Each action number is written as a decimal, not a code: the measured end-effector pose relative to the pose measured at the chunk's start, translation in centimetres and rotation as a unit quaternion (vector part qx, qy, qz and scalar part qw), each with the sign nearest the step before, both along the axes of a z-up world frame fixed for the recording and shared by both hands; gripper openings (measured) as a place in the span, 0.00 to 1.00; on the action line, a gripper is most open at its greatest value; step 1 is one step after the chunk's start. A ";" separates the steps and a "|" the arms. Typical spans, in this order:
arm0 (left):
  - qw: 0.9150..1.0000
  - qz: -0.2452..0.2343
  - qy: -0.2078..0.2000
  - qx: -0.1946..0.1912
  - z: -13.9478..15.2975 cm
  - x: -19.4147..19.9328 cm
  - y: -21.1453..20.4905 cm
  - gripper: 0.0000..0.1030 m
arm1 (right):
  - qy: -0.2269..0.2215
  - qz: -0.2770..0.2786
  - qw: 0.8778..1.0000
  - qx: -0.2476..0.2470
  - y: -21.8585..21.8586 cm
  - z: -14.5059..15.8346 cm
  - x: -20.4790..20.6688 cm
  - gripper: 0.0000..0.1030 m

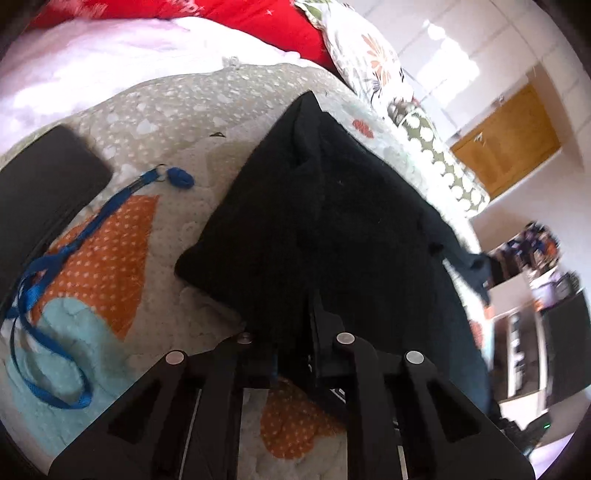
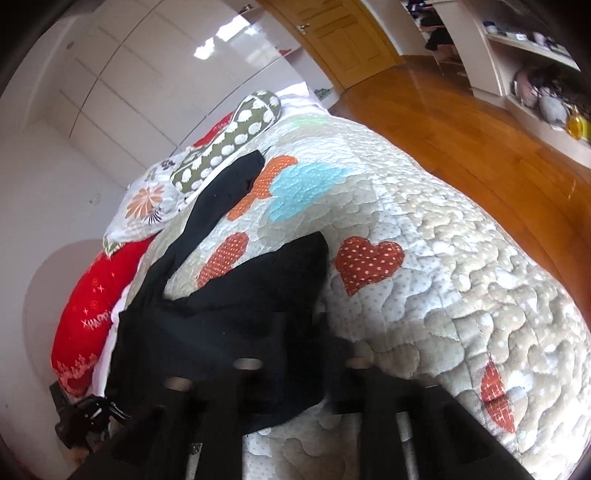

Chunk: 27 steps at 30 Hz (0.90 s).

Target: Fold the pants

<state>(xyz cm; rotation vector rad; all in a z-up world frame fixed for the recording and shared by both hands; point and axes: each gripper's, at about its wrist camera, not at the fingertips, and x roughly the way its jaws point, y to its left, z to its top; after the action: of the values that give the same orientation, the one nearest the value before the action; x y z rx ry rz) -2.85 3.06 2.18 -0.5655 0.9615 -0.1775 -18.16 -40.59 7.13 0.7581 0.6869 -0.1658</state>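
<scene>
Pants [image 1: 332,206], black, spread over quilted bedspread [image 1: 155,122]; 1 leg seen stretched toward dotted green pillow [image 2: 236,136] in right wrist view. Left gripper [image 1: 295,354] clamped on pants fabric near hem. Right gripper [image 2: 299,354] blurred, fabric bunched at fingers; grip state cannot be told. Blue lanyard [image 1: 55,266] laid beside pants, black slab [image 1: 44,181] left of it.

There was one pair of black pants [image 1: 332,221] on one patchwork quilt [image 2: 461,258]. Two grippers showed, the left gripper [image 1: 295,354] and the right gripper [image 2: 299,362]. One blue strap [image 1: 55,266] and one dark flat case [image 1: 48,177] lay there. Three pillows showed: one red pillow [image 2: 85,295], one flowered pillow [image 2: 147,203], one dotted green pillow [image 2: 236,136]. One wooden door [image 2: 343,33] stood behind.
</scene>
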 end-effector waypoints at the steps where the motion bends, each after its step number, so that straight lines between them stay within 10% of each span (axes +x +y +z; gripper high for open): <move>1: 1.000 0.000 -0.004 -0.003 0.4 -0.4 0.3 0.10 | -0.010 0.004 1.000 0.000 0.1 0.4 -0.2 0.09; 9: 0.999 -0.016 -0.032 0.023 3.0 -5.9 1.8 0.09 | -0.025 0.029 0.999 -0.035 0.7 3.7 -2.5 0.08; 15: 0.997 -0.025 -0.002 0.070 1.0 -6.9 1.5 0.13 | 0.075 0.019 0.996 -0.052 0.6 0.3 -1.7 0.10; 23: 0.990 -0.011 -0.071 0.122 6.1 -7.8 3.4 0.62 | 0.017 0.033 0.994 -0.102 2.2 4.9 -0.8 0.15; 27: 0.990 -0.016 -0.066 0.120 6.9 -4.4 3.6 0.64 | 0.017 0.122 0.990 -0.061 5.8 2.7 3.2 0.37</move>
<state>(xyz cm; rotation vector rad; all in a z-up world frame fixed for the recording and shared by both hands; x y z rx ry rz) -7.20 6.70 9.04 -0.3138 0.8481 -0.1237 -14.92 -34.80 9.79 0.5498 0.7895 0.0032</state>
